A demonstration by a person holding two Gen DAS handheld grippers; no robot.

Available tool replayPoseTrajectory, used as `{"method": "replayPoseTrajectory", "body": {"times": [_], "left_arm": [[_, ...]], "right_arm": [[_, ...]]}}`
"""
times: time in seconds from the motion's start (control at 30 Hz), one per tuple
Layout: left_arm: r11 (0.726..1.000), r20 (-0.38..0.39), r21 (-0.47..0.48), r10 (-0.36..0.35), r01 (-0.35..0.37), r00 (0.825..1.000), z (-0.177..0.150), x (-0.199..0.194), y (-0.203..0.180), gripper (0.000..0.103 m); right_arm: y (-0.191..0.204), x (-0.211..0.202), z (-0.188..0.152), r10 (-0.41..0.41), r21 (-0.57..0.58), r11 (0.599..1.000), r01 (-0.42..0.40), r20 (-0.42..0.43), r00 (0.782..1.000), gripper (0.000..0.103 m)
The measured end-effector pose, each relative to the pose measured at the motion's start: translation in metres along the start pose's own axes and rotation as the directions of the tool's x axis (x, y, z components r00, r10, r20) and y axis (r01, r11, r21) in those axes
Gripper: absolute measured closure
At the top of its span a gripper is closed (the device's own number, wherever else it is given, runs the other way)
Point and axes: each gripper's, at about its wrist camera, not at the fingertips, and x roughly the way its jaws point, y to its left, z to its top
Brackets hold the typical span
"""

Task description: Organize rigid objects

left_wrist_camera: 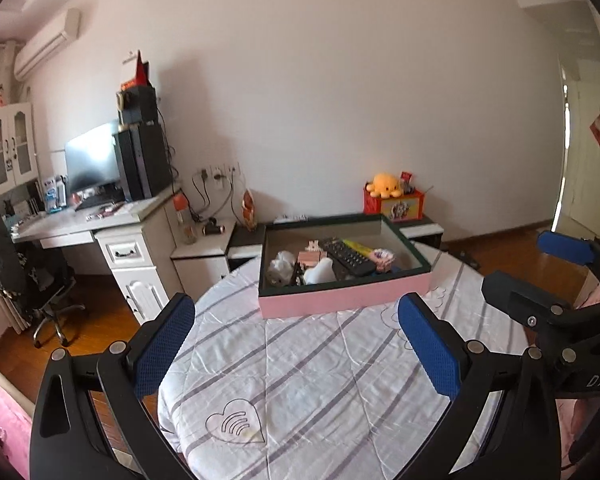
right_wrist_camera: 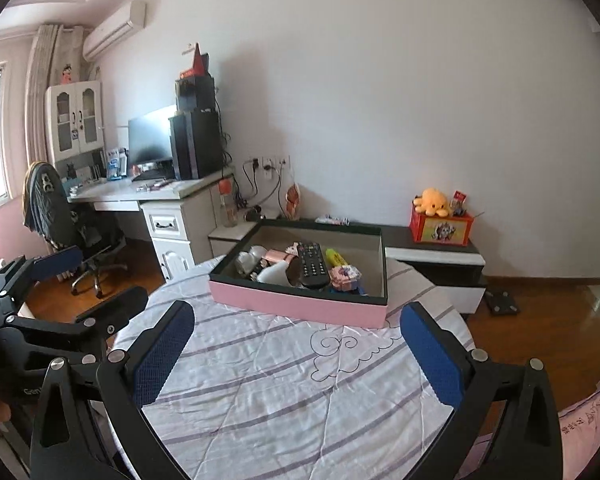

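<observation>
A pink box (left_wrist_camera: 342, 298) with a dark rim stands at the far side of a round table (left_wrist_camera: 300, 380) under a striped white cloth. It holds a black remote (left_wrist_camera: 348, 258), a yellow marker (left_wrist_camera: 360, 247), white items (left_wrist_camera: 320, 272) and other small things. The box (right_wrist_camera: 300, 304) and remote (right_wrist_camera: 313, 266) also show in the right wrist view. My left gripper (left_wrist_camera: 296, 344) is open and empty, hovering over the cloth short of the box. My right gripper (right_wrist_camera: 296, 356) is open and empty too, beside it (left_wrist_camera: 556, 280).
A white desk (left_wrist_camera: 100, 224) with a monitor and computer tower stands at the left, with a black office chair (left_wrist_camera: 24, 276). A low cabinet (right_wrist_camera: 436, 264) behind the table carries a red box with a yellow plush (right_wrist_camera: 434, 202). Wooden floor surrounds the table.
</observation>
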Motion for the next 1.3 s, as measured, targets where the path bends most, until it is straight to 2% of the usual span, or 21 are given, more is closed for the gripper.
{"method": "replayPoseTrajectory", "body": {"times": [0.2,0.33,0.6,0.77,1.3], "left_arm": [[1.000,0.077,-0.014,0.012,-0.011,0.997,0.003,-0.044,0.000,0.000],[0.999,0.146,0.006,0.049,-0.050,0.988,0.005,-0.070,-0.004,0.000],[0.997,0.252,0.020,0.072,-0.079,0.965,0.007,-0.115,-0.006,0.000],[0.998,0.288,0.004,0.062,-0.066,0.956,0.009,-0.136,-0.003,0.000],[0.994,0.399,-0.032,0.108,-0.104,0.911,0.014,-0.191,0.004,0.000]], "right_arm": [[0.011,-0.045,0.004,-0.024,-0.012,1.000,0.025,0.085,0.996,0.000],[0.016,-0.068,0.006,-0.039,-0.019,0.999,0.042,0.128,0.991,0.000],[0.026,-0.107,0.008,-0.053,-0.024,0.998,0.059,0.205,0.977,0.000],[0.034,-0.128,0.011,-0.058,-0.031,0.997,0.068,0.250,0.966,0.000],[0.058,-0.175,0.020,-0.061,-0.062,0.994,0.089,0.355,0.933,0.000]]}}
